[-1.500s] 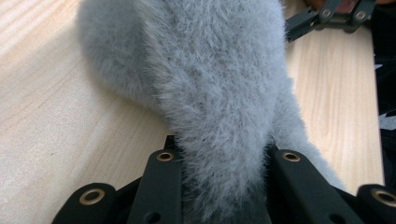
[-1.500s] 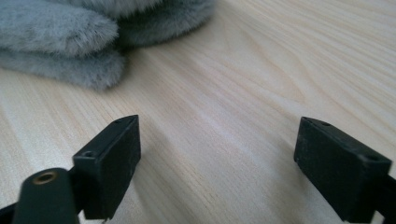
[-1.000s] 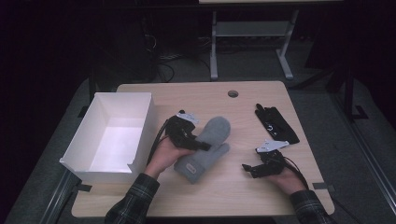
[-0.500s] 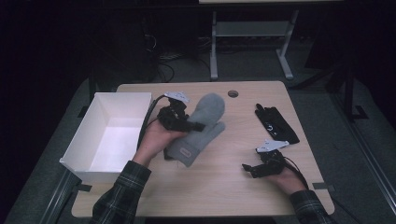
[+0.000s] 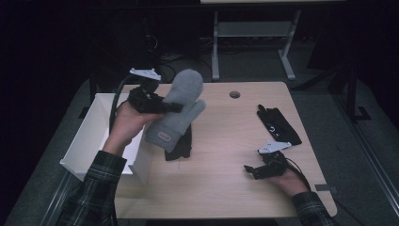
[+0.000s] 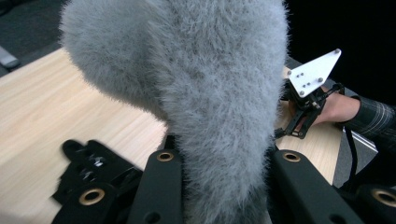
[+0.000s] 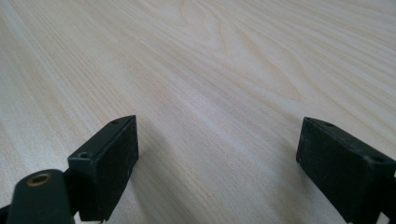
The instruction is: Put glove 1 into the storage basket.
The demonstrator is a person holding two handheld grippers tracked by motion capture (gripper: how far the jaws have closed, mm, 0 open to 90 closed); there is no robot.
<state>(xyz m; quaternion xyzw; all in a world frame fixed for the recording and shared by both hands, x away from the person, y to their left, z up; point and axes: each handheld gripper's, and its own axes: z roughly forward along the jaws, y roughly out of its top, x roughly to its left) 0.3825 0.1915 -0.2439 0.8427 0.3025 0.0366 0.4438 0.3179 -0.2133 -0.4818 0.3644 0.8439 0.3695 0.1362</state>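
A grey fuzzy mitten [image 5: 181, 110] hangs above the table's left part, cuff down, with my left gripper [image 5: 171, 107] shut on its middle. In the left gripper view the mitten [image 6: 205, 84] bulges between the two black jaws of the left gripper [image 6: 224, 163]. A black glove [image 5: 179, 147] lies on the table right under the mitten; it is the black glove [image 6: 88, 163] low in the left gripper view. My right gripper [image 5: 256, 170] rests on the table near the front right, open. Bare wood lies between the fingers of the right gripper [image 7: 219, 154].
A white open box [image 5: 94, 136] stands at the table's left edge, just left of the raised mitten. A second black glove [image 5: 277, 125] lies at the right side. A round cable hole [image 5: 234, 94] sits near the far edge of the wooden table [image 5: 226, 188].
The left hand has lifted the grey mitten off the table and carried it up and toward the box, uncovering the black glove beneath. The right hand has stayed put.
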